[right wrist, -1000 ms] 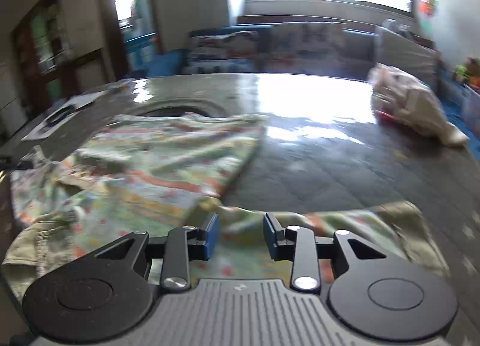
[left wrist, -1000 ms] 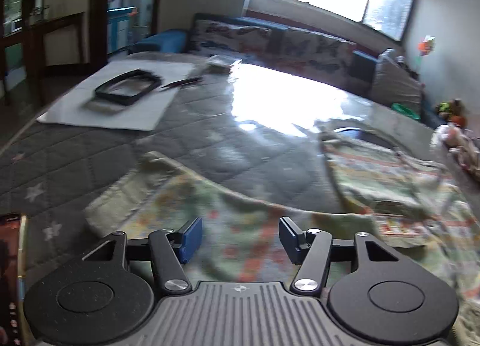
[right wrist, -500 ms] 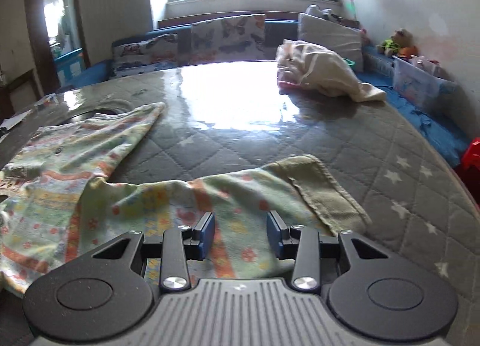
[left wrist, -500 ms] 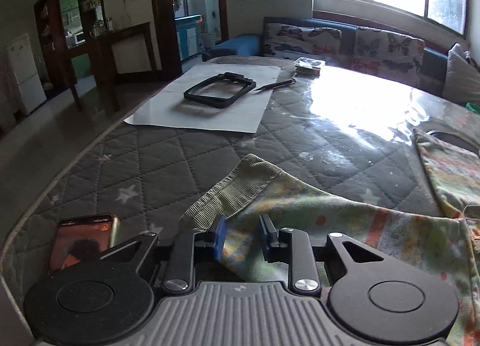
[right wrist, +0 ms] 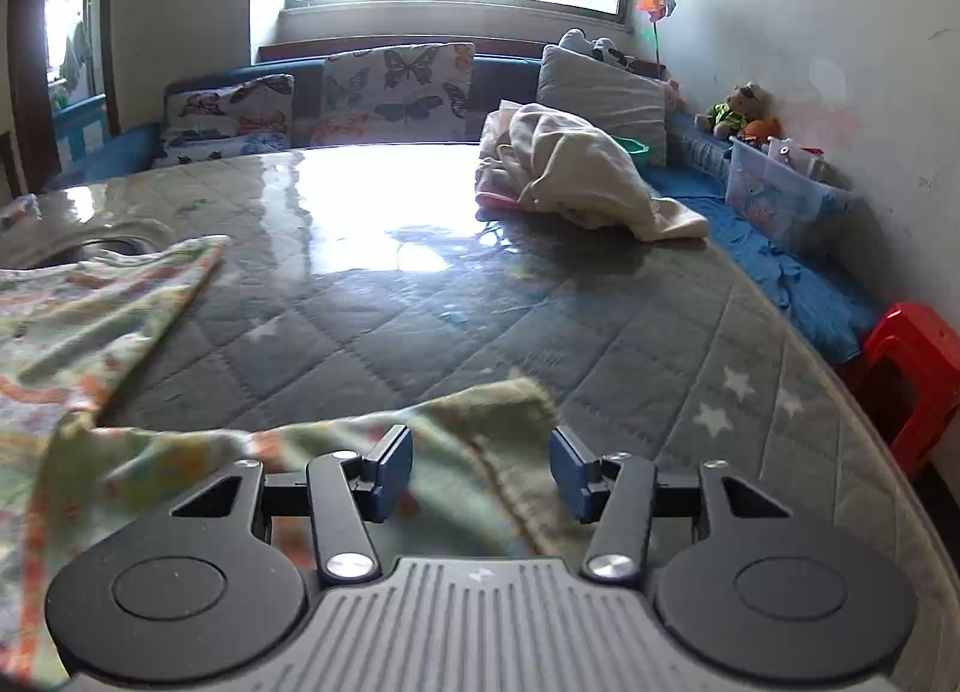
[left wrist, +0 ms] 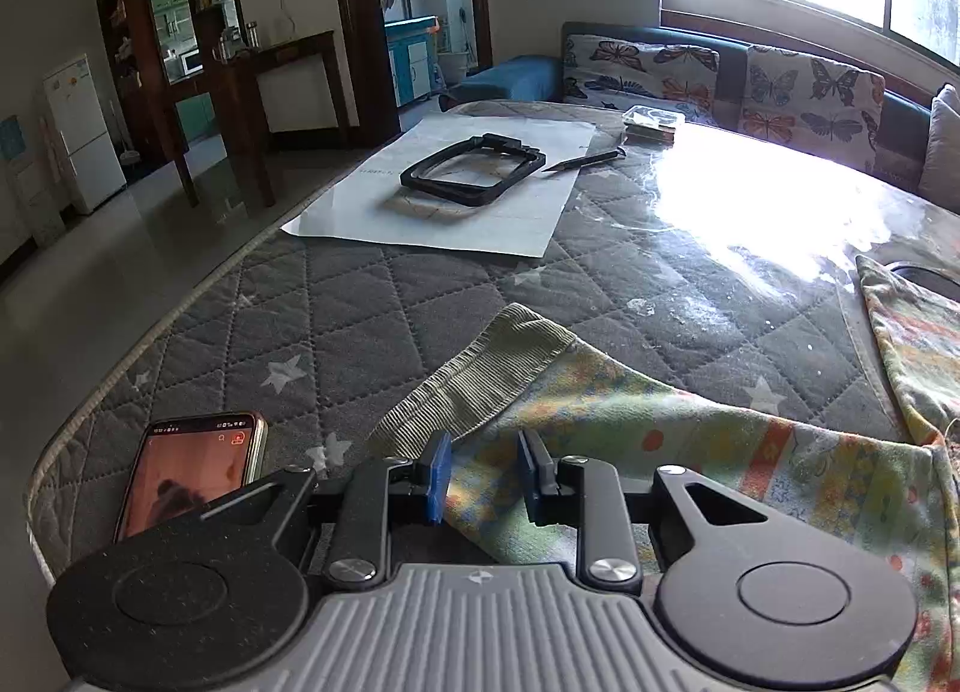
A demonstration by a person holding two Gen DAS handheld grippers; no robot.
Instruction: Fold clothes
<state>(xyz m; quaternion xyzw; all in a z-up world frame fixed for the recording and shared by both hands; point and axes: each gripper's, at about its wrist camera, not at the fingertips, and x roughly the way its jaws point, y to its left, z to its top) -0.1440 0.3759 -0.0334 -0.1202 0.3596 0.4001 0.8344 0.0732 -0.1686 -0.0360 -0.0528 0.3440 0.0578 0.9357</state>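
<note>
- Beside the phone (left wrist: 192, 473), our left gripper (left wrist: 483, 473) has its jaws narrowed around the ribbed cuff end of the patterned garment (left wrist: 630, 422); we cannot tell whether the pads actually pinch it.
- Right of the phone, the garment sprawls unfolded across the quilted table (left wrist: 372, 320); we judge folding barely begun.
- Farthest right, our right gripper (right wrist: 482, 470) is opening over the other cuff, gripping nothing.

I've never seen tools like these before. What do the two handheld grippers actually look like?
They match. The left gripper and right gripper each have a ribbed grey body, two round black discs, black linkage arms with silver screws, and two flat blue fingers. No cables, markings, hands or sleeves show.
</note>
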